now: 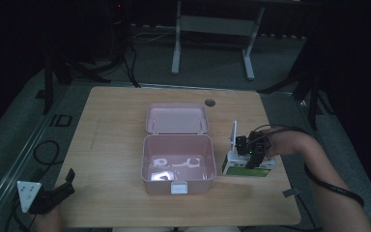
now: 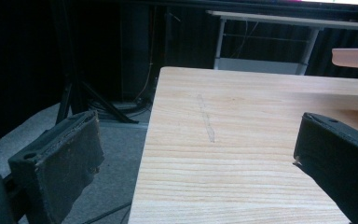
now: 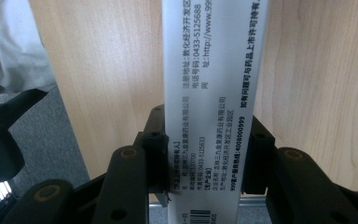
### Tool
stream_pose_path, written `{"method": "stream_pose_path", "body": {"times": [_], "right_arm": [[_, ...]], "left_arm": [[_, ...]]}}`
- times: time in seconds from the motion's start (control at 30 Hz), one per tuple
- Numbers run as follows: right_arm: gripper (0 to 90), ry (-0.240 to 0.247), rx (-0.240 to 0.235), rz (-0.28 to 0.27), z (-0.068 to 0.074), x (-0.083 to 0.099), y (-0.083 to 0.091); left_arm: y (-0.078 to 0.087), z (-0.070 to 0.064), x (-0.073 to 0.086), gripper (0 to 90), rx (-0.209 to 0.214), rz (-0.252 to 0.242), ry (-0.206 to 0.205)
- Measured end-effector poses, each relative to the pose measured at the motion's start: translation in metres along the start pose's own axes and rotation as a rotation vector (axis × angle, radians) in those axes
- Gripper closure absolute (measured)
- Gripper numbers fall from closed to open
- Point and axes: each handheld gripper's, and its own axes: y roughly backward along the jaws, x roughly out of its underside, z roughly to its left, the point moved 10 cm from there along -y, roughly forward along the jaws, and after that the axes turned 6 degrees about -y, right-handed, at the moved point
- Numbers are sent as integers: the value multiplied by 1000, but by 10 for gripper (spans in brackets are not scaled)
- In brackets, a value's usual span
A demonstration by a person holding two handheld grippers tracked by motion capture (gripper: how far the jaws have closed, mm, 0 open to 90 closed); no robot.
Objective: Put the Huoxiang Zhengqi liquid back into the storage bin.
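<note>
Gripping the white-and-green printed cardboard carton (image 1: 248, 166) across its narrow sides, the right gripper (image 1: 255, 153) holds it on the table just at 3 o'clock of the open pink plastic lidded box (image 1: 178, 164), long axis crosswise, while the spread-jawed left gripper (image 1: 53, 195) idles at 7 o'clock.

The pale wood-grain tabletop (image 1: 106, 159) looks matt; the open pink plastic box (image 1: 178, 164) glossy; the white printed cardboard carton (image 3: 209, 93) smooth
</note>
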Motion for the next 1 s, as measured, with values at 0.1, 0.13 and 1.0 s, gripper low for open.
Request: {"method": "stream_pose_path", "body": {"times": [0.1,0.13,1.0], "right_arm": [[617,4,6,-12,2,-1,9],[617,4,8,-15,2,-1,11],[618,24,70,-44,11,-37,86]], "left_arm": [[0,0,0,9,0,0,0],[0,0,0,10,0,0,1],[0,0,1,10,3,9,-7]]}}
